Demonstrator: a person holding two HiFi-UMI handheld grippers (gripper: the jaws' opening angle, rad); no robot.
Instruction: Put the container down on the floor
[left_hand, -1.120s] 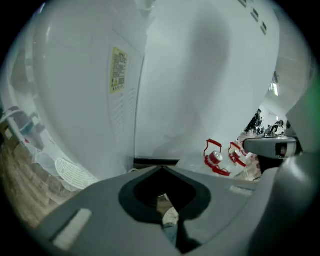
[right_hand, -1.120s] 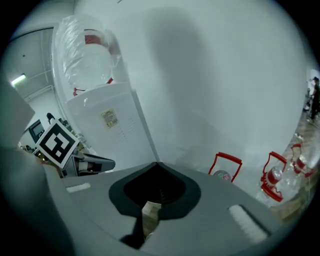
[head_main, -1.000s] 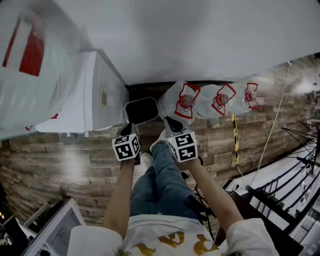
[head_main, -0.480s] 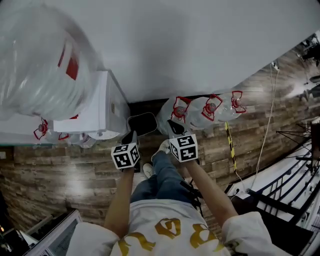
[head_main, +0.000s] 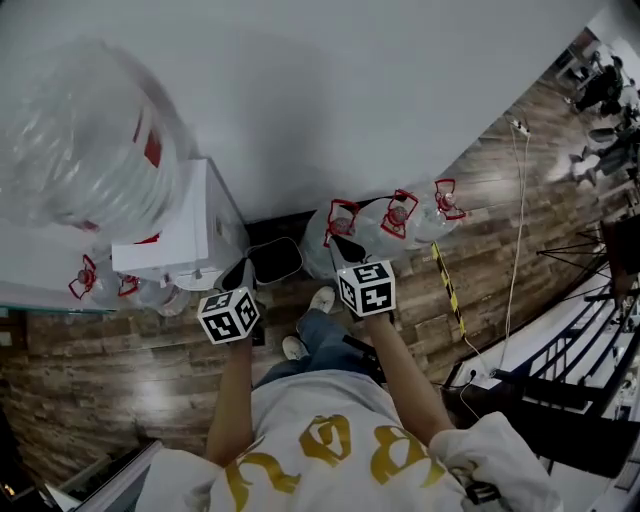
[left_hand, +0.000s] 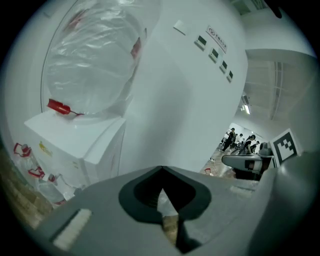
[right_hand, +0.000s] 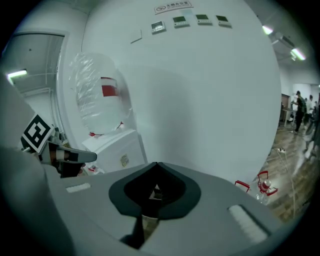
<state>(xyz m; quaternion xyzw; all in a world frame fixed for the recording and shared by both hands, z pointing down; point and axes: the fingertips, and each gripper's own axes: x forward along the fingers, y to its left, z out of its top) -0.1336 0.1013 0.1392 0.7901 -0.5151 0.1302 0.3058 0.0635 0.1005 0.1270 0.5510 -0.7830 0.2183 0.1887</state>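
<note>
White water dispenser (head_main: 178, 232) beside black container (head_main: 277, 262)

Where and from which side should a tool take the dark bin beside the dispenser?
Probably its rim's near edge, from above, one jaw inside and one outside. The bin stands upright with an open mouth; the dispenser and the bottles flank its sides, so only the front edge looks free.

Right tool (right_hand: 156, 166) jaws together, empty, white dispenser (right_hand: 120, 150) with bottle (right_hand: 100, 95) behind
</note>
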